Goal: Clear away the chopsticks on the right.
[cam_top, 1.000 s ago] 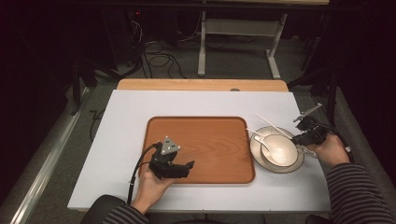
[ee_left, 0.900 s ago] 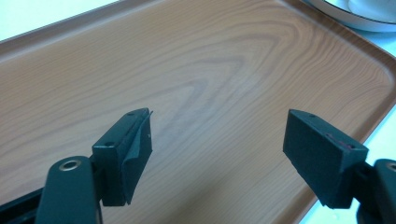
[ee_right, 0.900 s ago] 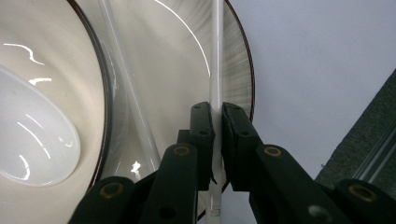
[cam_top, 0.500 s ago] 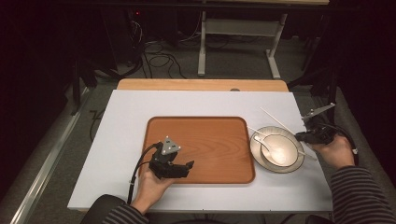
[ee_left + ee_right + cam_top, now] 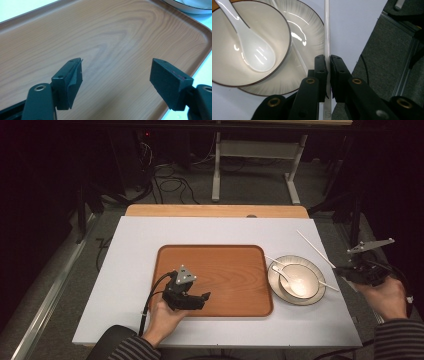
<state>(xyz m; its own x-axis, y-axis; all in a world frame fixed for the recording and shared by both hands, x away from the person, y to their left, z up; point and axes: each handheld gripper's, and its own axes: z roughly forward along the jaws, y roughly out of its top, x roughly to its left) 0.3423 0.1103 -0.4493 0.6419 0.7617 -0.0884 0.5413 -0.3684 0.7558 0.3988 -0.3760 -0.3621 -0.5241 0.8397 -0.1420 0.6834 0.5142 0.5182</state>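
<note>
My right gripper [image 5: 344,269] [image 5: 329,63] is off the table's right edge, raised, and shut on a white chopstick [image 5: 315,248] [image 5: 326,30] that slants up and back over the table. A second white chopstick [image 5: 327,285] lies across the cream plate [image 5: 314,268] [image 5: 312,32]. On that plate sits a cream bowl [image 5: 300,292] [image 5: 227,62] with a white spoon [image 5: 286,276] [image 5: 249,47] in it. My left gripper [image 5: 202,298] [image 5: 120,75] hovers low over the front left of the brown wooden tray [image 5: 235,270] [image 5: 105,37], open, nothing between its jaws.
The tray lies in the middle of a white table top [image 5: 135,255], with the plate just to its right. A wooden board [image 5: 215,211] borders the far edge. Beyond are table legs and cables on a dark floor [image 5: 170,175].
My right gripper has moved right and upward, away from the plate, with the chopstick in its jaws. The left gripper has stayed where it was.
</note>
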